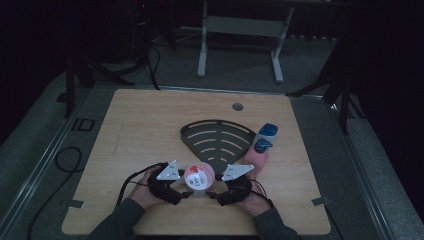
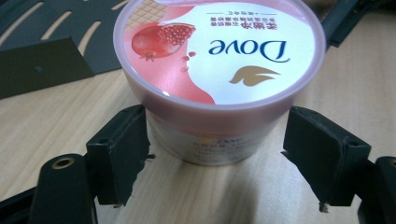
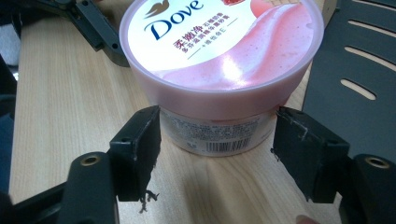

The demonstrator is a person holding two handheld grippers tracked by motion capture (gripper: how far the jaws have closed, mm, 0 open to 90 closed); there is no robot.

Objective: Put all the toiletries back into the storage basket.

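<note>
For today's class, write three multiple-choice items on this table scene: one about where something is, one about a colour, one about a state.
1. Where does the tub stand?
A. between the two hand-held grippers
B. on the black slotted tray
C. on the floor

2. What colour is the tub's lid?
A. green and yellow
B. pink and white
C. plain black

3. How does the left hand-held gripper stand to the tub?
A. shut on the lid
B. lifting the tub off the table
C. open, jaws either side of the tub's base

Key: 1 A, the high view shows it on the table between the left and the right hand-held gripper, in front of the tray. 2 B, both gripper views show pink and white. 3 C, a gap shows beside the right jaw.
</note>
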